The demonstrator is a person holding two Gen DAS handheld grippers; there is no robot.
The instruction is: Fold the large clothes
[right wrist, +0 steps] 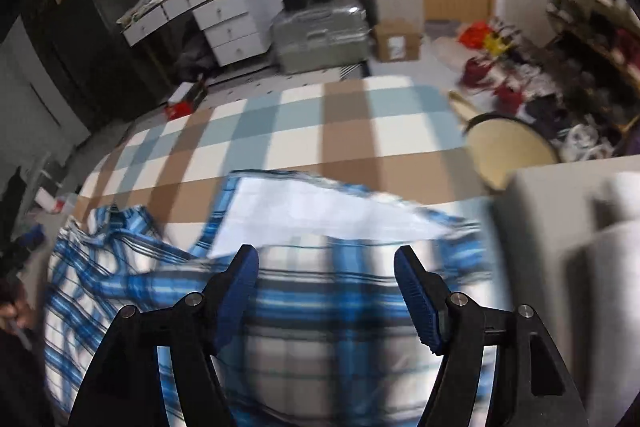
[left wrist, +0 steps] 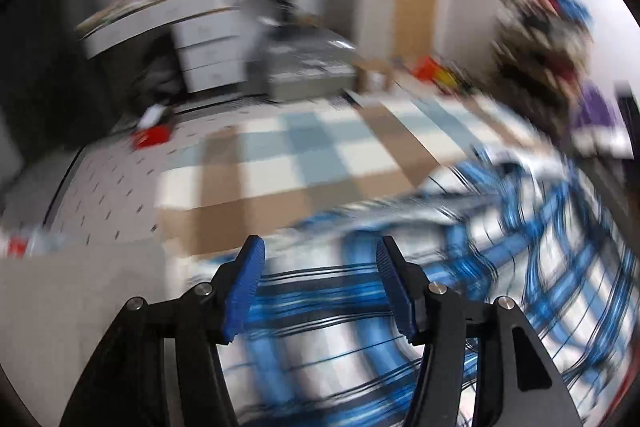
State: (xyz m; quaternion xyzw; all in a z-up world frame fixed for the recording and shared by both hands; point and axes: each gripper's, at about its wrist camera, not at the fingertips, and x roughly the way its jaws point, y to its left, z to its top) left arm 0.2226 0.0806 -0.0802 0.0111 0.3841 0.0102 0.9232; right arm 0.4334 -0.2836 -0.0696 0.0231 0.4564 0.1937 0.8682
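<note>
I see open checked blanket (right wrist: 340, 123) beyond the plaid shirt (right wrist: 328, 307), free for either gripper. A grey cushion (right wrist: 568, 227) blocks my near right; a round stool (right wrist: 508, 151) stands just behind it.

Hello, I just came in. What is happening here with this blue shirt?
A person holds a two-finger tool in each hand over a blue plaid shirt that lies rumpled on a checked blanket. Both the left tool and the right tool are open and grip nothing. One part of the shirt is turned over, showing its pale inside. The pictures are blurred.
</note>
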